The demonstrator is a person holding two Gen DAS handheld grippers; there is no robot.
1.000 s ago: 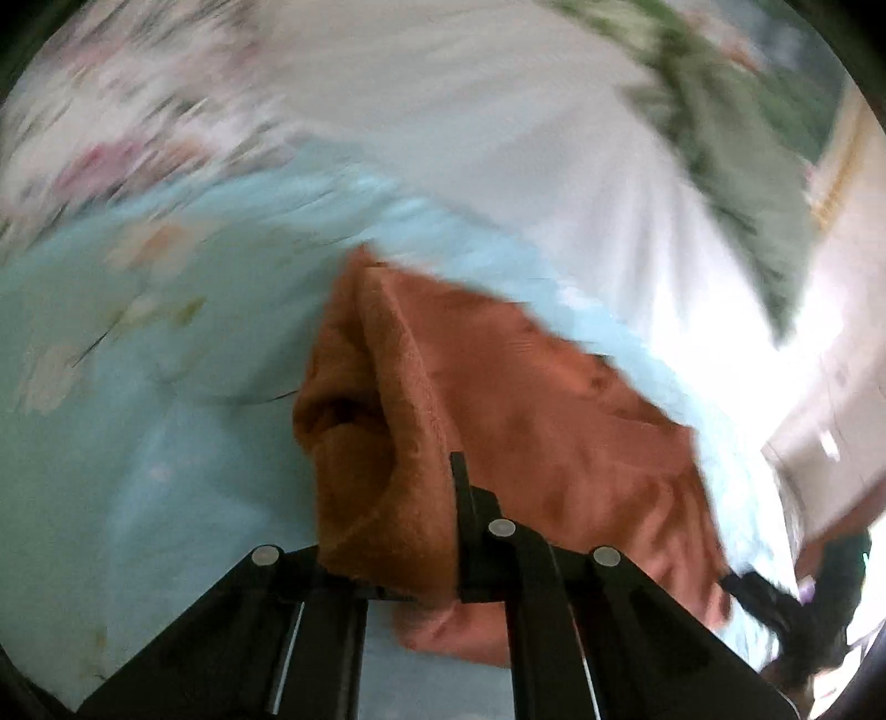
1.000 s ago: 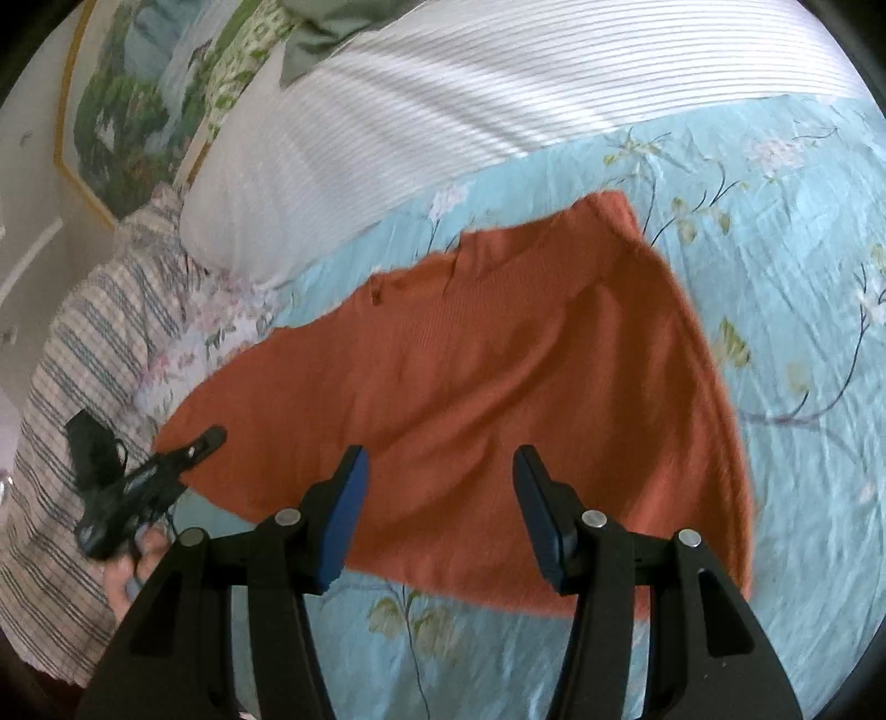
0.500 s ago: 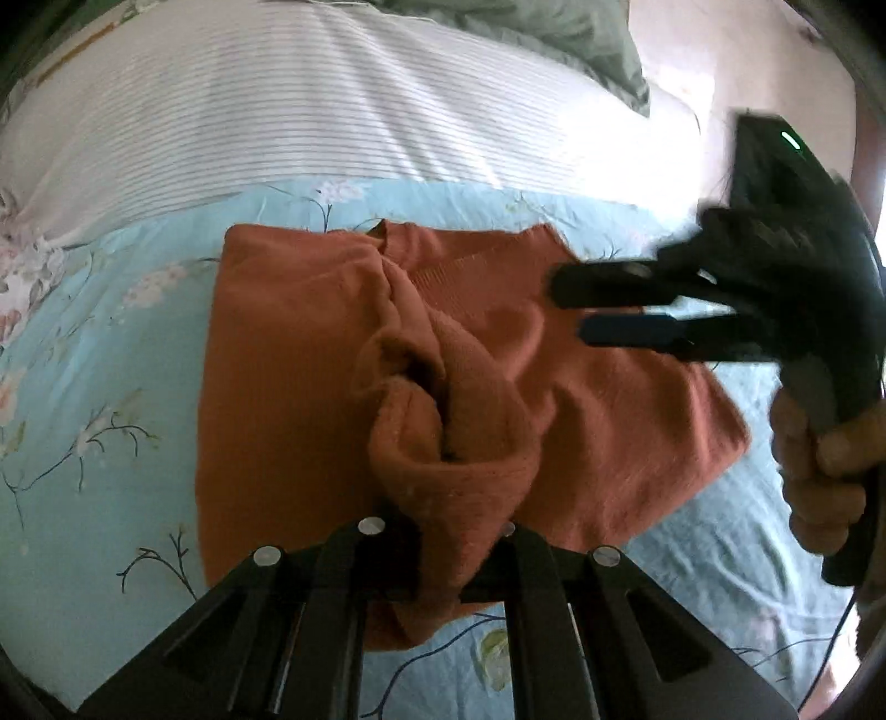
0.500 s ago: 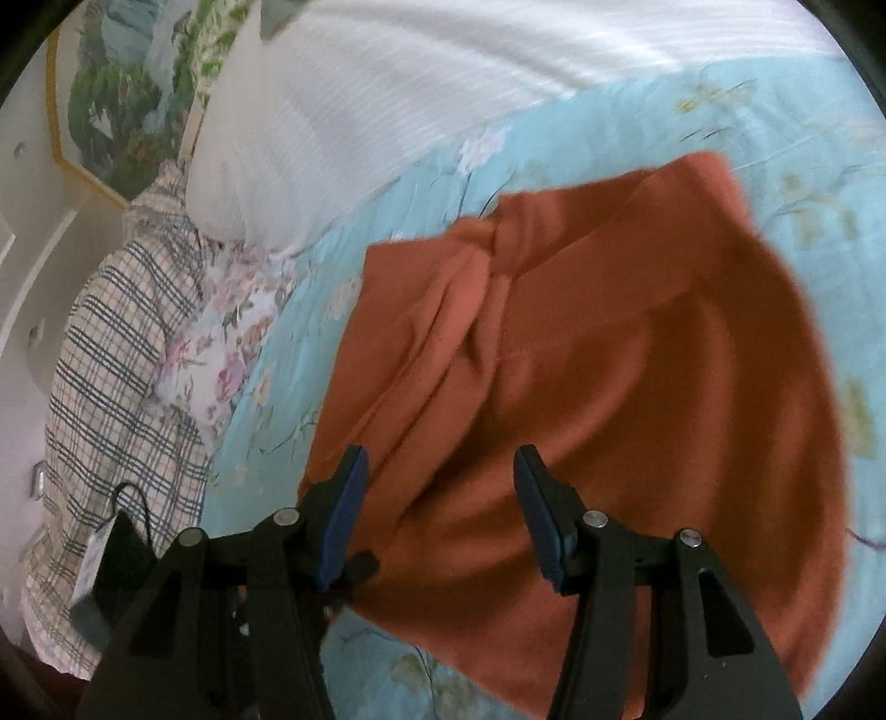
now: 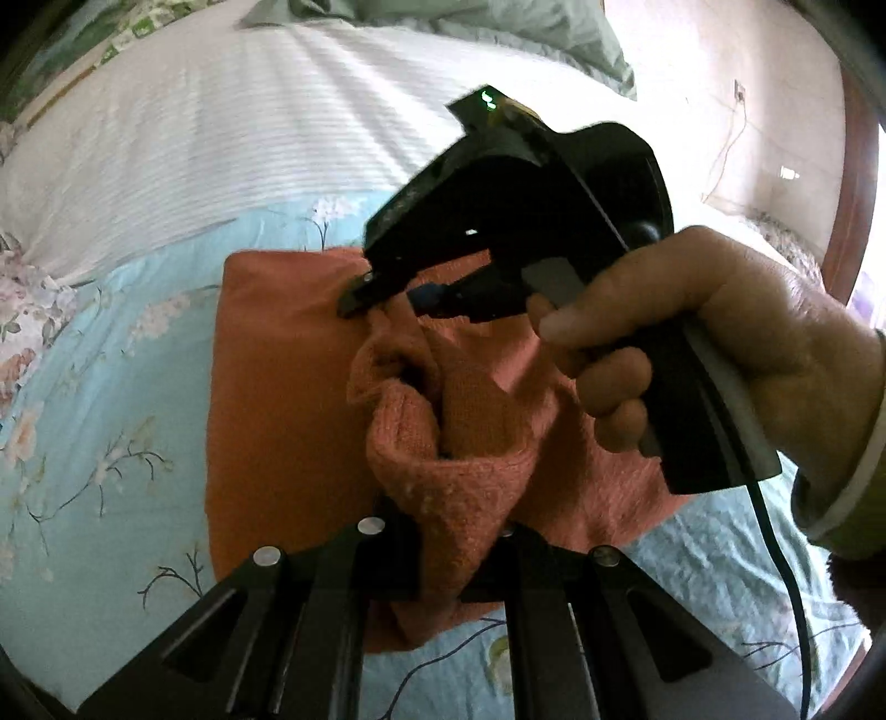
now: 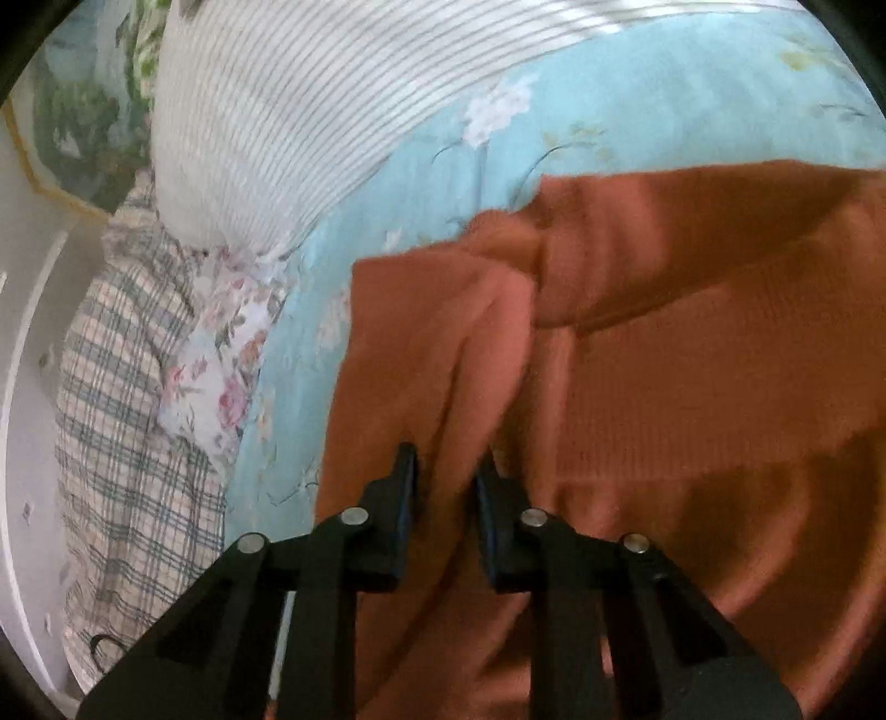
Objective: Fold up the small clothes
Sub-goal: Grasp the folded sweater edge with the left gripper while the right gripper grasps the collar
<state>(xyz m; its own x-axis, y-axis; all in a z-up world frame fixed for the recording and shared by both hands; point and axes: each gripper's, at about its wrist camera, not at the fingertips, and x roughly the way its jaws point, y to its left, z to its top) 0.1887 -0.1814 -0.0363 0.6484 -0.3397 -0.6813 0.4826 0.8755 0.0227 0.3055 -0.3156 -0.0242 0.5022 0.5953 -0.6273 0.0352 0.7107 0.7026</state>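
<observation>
An orange knit garment (image 5: pixel 277 387) lies on the light blue floral bedsheet (image 5: pixel 99 399), with one side folded over toward the middle. My left gripper (image 5: pixel 451 531) is shut on a bunched fold of the orange garment at its near edge. My right gripper (image 5: pixel 387 302), held in a hand, reaches in from the right at the far end of that raised fold. In the right wrist view my right gripper (image 6: pixel 443 482) has its jaws closed narrowly on a ridge of the orange garment (image 6: pixel 692 387).
A white striped pillow (image 5: pixel 232 144) lies beyond the garment. A plaid cloth (image 6: pixel 122 399) and a pink floral cloth (image 6: pixel 221 376) lie at the left of the bed. A grey-green pillow (image 5: pixel 498 22) and a wall (image 5: pixel 747 99) are behind.
My right gripper has moved in over the garment and closed from wide open onto the raised fold. My left gripper has carried its held edge across the garment, folding it over.
</observation>
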